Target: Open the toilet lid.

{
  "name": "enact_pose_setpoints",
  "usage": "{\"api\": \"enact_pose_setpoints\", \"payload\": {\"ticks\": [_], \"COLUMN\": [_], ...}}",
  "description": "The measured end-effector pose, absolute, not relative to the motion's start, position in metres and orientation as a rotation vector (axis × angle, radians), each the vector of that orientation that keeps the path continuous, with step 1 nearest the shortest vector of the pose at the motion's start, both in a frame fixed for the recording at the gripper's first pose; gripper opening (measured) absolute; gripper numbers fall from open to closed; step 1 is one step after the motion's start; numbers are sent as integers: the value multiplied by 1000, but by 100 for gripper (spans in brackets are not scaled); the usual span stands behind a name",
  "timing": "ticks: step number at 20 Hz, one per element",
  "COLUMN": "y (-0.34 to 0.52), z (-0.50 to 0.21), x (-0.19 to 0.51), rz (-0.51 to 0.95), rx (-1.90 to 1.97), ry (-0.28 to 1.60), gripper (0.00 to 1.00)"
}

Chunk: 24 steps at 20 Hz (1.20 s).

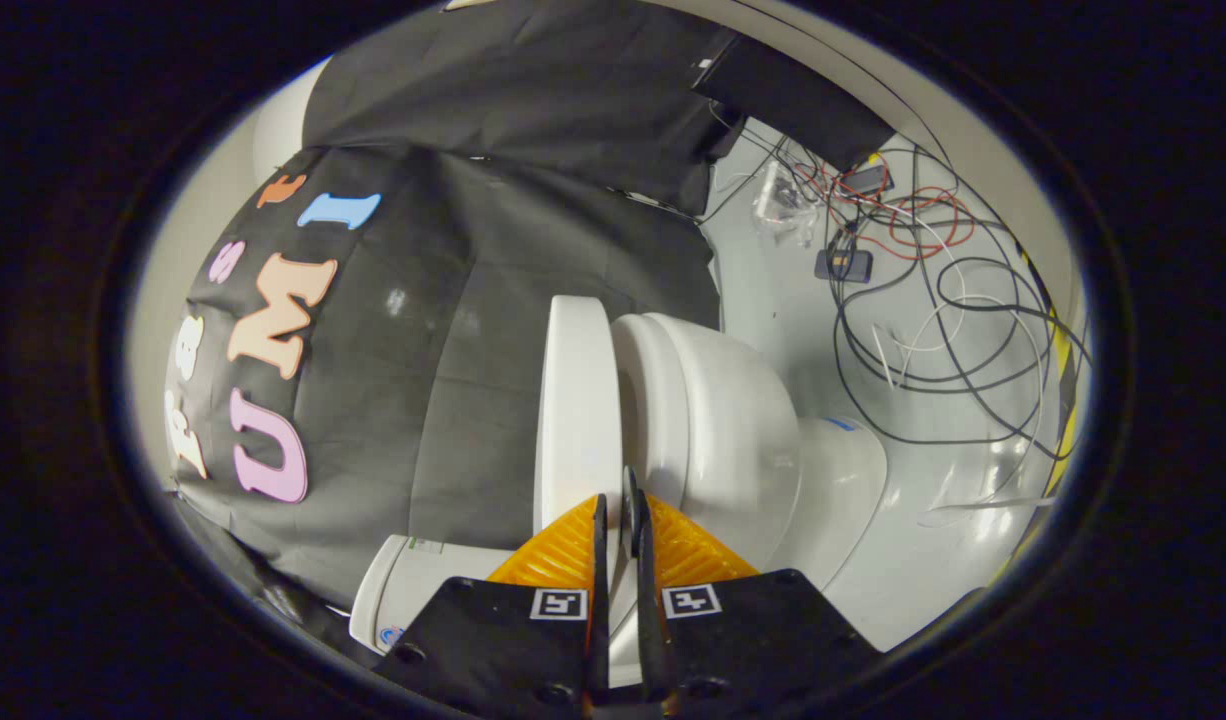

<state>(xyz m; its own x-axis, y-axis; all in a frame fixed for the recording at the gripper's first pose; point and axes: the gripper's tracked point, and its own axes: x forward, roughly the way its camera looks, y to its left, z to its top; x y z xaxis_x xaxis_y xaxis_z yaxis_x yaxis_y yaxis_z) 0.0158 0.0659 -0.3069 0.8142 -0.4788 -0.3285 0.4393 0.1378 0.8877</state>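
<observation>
Gripper view, rolled on its side: we log the toilet lid swung up off the seat, standing clear of the bowl with an open wedge between the two. We judge the lid raised most of the way, so the task looks close to done.

The gripper sits at the lid's free edge. Its fingers are drawn in narrow, nearly together, with a thin gap left. The lid's rim appears to run into that gap, but we cannot tell whether both fingers press on it or merely flank it. A narrow pinch on the thin rim would make sense, as that edge gives the longest lever away from the hinge.

Tank lies beside the fingers, behind the lid; the lid would come to rest toward it.

Outward: the toilet's base meets a pale glossy floor. Beyond the bowl, loose cables sprawl across that floor, near a clear plastic bag and a small dark device. Black cloth wall hangs behind the lid.
</observation>
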Motion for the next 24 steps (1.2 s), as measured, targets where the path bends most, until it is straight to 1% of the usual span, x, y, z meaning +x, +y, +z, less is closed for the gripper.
{"api": "enact_pose_setpoints", "payload": {"ticks": [7, 11, 14, 18, 21, 24], "y": [81, 110, 130, 147, 171, 199], "z": [-233, -174, -150, -130, -111, -94], "x": [28, 51, 62, 75, 89, 104], "rz": [-586, -477, -445, -395, -331, -269], "rx": [1042, 888, 736, 627, 546, 497], "ry": [-66, -84, -28, 12, 19, 7], "gripper": [13, 13, 13, 13, 13, 18]}}
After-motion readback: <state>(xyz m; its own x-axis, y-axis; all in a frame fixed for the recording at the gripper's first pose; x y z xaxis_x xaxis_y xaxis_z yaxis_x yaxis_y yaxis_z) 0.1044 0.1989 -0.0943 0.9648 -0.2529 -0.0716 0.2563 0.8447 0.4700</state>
